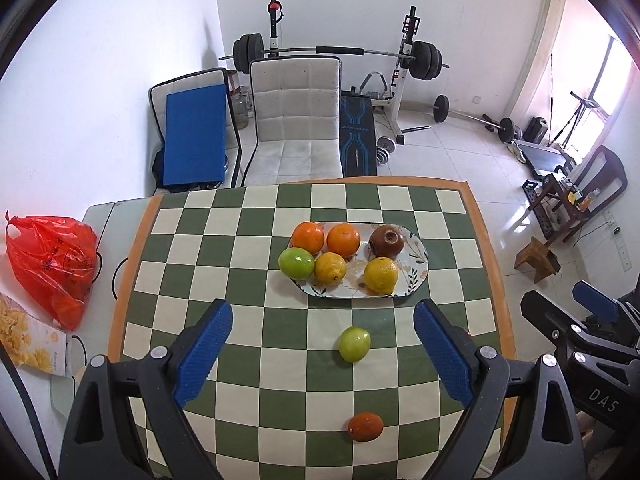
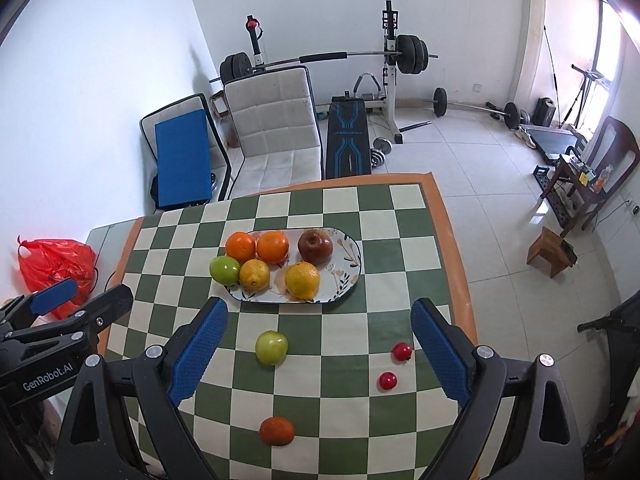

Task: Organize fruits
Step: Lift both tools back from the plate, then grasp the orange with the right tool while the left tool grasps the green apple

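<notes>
1. Both my grippers, left (image 1: 322,344) and right (image 2: 318,344), are spread wide and empty, above the table (image 2: 404,264).
2. Loose green apple (image 1: 354,343) sits just ahead between my left fingers; tangerine (image 2: 277,431) is nearer me; two red berries (image 2: 402,351) lie by my right finger.
3. Plate (image 2: 348,276) ahead is crowded, so a placed fruit may roll off.
4. Round fruit may squirt out if my grip is off-centre.

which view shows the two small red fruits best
The right wrist view: both small red fruits lie in plain sight on the checked cloth, near the right gripper's right finger. The left wrist view shows neither clearly.
</notes>
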`<control>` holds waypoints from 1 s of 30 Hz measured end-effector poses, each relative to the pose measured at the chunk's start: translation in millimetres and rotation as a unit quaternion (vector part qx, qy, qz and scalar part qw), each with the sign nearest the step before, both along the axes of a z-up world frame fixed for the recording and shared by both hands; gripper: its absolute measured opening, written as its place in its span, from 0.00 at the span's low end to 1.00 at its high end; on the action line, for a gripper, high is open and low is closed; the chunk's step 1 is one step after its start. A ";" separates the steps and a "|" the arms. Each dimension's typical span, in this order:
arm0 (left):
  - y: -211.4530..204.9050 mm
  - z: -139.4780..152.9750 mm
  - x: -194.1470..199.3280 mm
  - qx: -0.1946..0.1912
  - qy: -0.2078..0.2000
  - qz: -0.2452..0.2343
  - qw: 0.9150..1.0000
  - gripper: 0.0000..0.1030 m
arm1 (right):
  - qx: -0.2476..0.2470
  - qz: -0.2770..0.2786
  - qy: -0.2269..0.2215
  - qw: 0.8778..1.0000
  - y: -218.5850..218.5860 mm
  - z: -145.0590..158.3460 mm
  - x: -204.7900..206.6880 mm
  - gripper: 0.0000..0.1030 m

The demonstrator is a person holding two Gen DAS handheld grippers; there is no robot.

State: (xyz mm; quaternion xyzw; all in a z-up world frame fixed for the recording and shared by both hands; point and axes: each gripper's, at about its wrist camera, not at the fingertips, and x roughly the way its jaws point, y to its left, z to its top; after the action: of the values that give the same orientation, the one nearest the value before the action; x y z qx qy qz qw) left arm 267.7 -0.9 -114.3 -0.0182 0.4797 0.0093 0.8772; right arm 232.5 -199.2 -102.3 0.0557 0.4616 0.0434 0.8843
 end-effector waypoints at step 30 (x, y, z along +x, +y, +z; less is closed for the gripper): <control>40.1 -221.3 19.4 0.088 0.281 0.067 0.953 0.99 | 0.046 0.131 0.368 0.920 84.8 -318.7 -5.0 0.59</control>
State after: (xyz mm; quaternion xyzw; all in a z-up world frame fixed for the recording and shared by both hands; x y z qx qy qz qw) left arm 287.0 39.2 -335.7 0.0307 0.7016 0.1149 0.7025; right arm 227.5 -114.4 -421.0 0.0470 0.7549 0.1562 0.6352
